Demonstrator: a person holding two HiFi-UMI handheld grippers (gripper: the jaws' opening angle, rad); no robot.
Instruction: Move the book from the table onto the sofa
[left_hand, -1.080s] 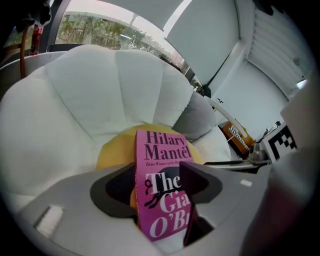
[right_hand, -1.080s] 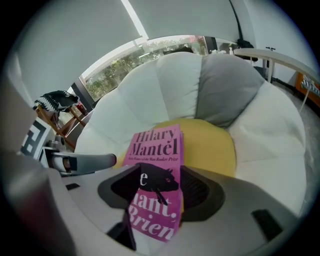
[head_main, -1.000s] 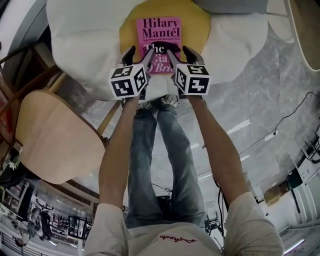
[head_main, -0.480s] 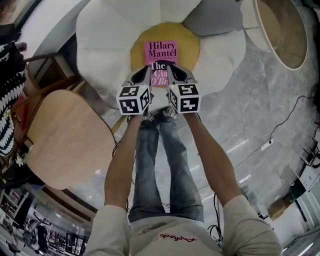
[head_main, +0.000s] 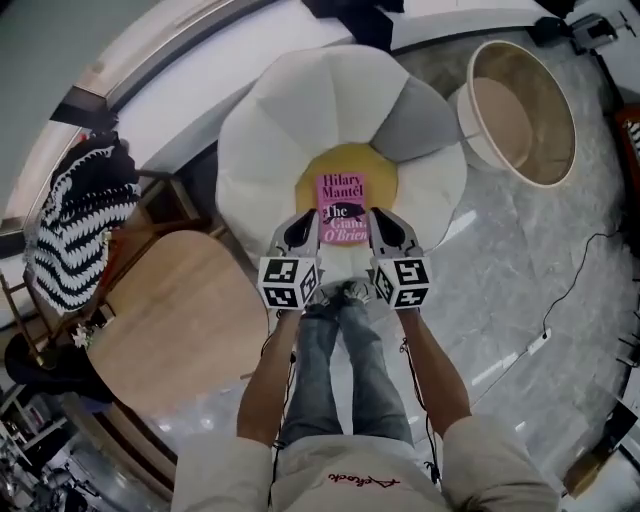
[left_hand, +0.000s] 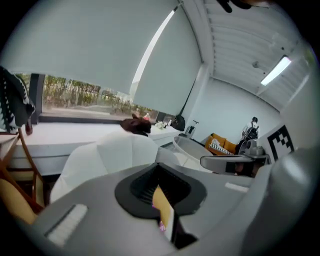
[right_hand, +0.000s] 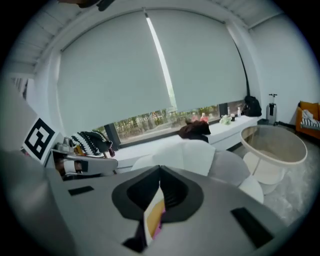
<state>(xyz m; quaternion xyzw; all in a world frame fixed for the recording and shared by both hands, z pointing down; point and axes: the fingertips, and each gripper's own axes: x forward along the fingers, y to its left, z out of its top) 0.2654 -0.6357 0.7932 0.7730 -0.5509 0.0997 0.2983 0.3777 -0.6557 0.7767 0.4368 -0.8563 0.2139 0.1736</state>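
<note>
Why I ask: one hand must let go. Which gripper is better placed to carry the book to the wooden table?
Left, probably: left gripper and right gripper both grip the book, but the wooden table lies on the left's side.

Book (head_main: 343, 208): pink cover, black lettering.
Sofa (head_main: 290, 130): white petals, one grey, yellow centre.
Garment (head_main: 78, 230): black-and-white stripes.
Floor (head_main: 520, 280): grey, marble veining.
Left gripper (head_main: 310, 218): grey, black-and-white square markers.
Right gripper (head_main: 378, 218): identical colouring.

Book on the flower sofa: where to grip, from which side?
Likely its near short edge, from the head view's bottom: the book lies flat, cover up, on the yellow centre of the sofa; a jaw could sink under that edge.
</note>
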